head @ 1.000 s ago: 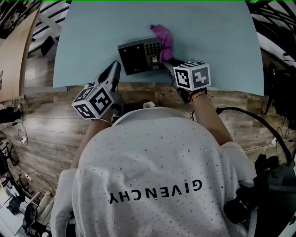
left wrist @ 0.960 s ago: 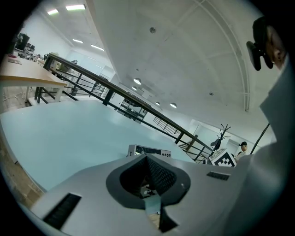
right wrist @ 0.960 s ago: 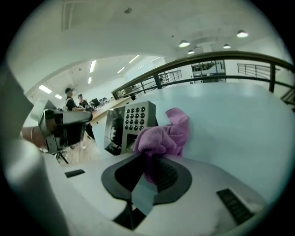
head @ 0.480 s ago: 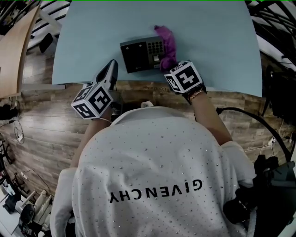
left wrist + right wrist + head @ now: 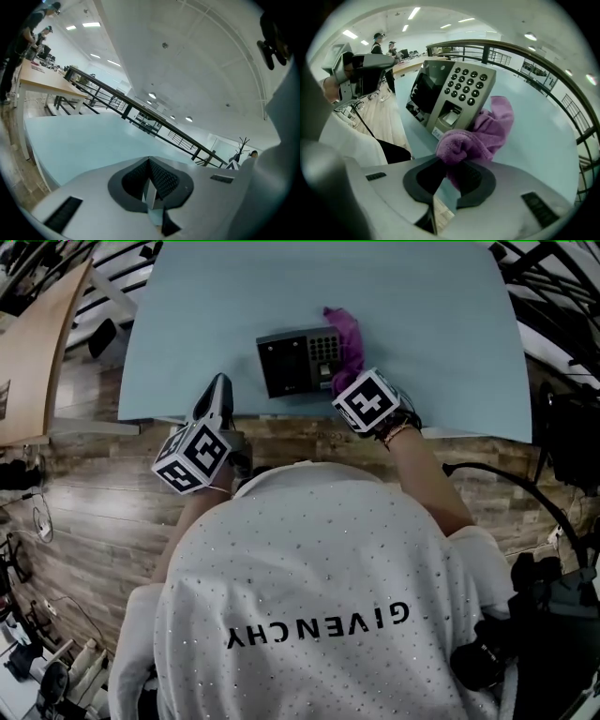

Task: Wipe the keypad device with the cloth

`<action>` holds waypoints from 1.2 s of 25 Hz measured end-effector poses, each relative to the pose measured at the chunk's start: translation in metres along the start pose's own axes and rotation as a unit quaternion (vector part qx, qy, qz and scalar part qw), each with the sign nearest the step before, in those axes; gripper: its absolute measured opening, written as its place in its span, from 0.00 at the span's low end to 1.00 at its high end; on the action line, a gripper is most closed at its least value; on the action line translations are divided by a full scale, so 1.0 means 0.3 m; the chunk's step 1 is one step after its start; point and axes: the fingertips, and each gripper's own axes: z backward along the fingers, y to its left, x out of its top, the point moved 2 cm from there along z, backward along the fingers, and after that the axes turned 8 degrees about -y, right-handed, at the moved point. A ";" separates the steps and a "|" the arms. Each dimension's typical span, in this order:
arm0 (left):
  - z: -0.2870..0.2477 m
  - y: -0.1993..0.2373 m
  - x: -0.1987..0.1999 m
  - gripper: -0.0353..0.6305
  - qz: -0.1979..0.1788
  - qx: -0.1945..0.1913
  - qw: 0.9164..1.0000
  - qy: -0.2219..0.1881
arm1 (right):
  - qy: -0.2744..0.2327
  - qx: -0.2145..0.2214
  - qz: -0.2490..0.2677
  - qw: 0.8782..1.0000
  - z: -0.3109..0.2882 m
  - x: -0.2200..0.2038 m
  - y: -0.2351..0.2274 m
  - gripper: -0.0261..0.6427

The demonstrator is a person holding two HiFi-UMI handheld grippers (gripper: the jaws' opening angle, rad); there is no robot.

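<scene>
The keypad device lies on the light blue table near its front edge, with a dark screen on the left and buttons on the right. A purple cloth is bunched against its right side. My right gripper is shut on the cloth, which presses against the keypad device's lower right corner. My left gripper hovers over the table's front edge, left of the device, jaws shut with nothing between them.
The table's front edge runs just behind both grippers, with wooden floor below it. A wooden desk stands at the far left. Black railings cross behind the table. People stand far off in the right gripper view.
My right gripper and the cloth have slid a little along the device's right side. The left gripper has kept its place beside the table edge.
</scene>
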 end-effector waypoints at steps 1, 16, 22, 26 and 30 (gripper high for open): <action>0.003 0.007 0.016 0.05 0.007 -0.003 1.000 -0.003 | -0.003 0.002 -0.009 1.000 -0.001 -0.004 0.003 0.12; 0.080 0.070 0.180 0.05 0.001 -0.130 0.989 0.076 | -0.239 -0.088 -0.242 0.936 0.159 0.071 -0.053 0.12; 0.096 0.075 0.216 0.05 -0.052 -0.152 0.983 0.088 | -0.371 -0.179 -0.230 0.882 0.445 0.237 -0.046 0.12; 0.144 0.047 0.242 0.05 -0.025 -0.200 0.976 0.086 | -0.452 -0.216 -0.200 0.842 0.646 0.341 0.058 0.12; 0.227 -0.022 0.264 0.05 0.000 -0.263 0.962 0.080 | -0.510 -0.232 -0.186 0.807 0.797 0.374 0.186 0.12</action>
